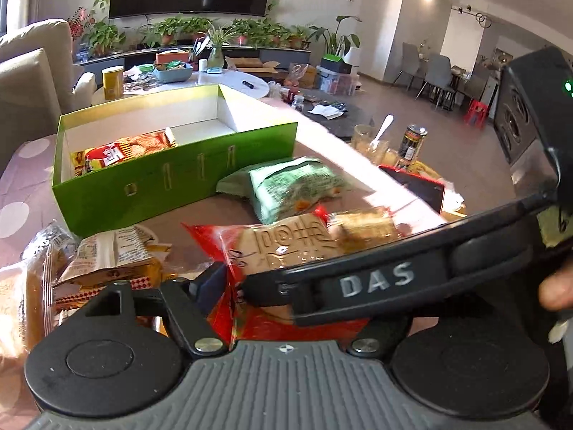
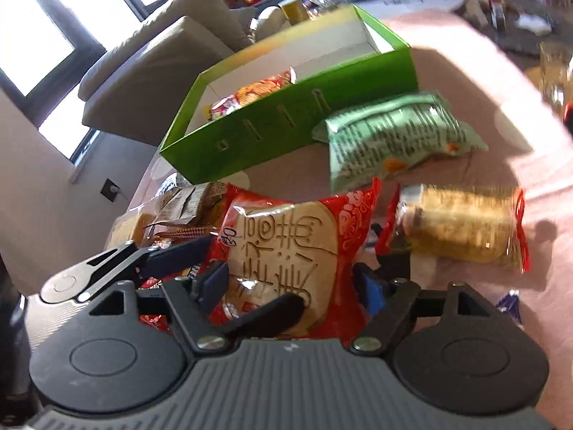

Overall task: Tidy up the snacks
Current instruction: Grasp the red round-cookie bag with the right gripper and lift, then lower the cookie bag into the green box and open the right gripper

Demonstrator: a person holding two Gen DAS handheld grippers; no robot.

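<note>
Fingers (image 2: 286, 283) of rt gripper clamp red mooncake pack (image 2: 286, 251).

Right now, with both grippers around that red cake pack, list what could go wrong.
1. Both the right gripper and the left gripper crowd the red cake pack; pulling apart could tear the wrapper or crack the cake.
2. The right gripper's finger crosses in front of the left camera, so the left side works half blind.
3. The yellow roll and green bag lie between the pack and the green box; a low carry could sweep them aside.
</note>
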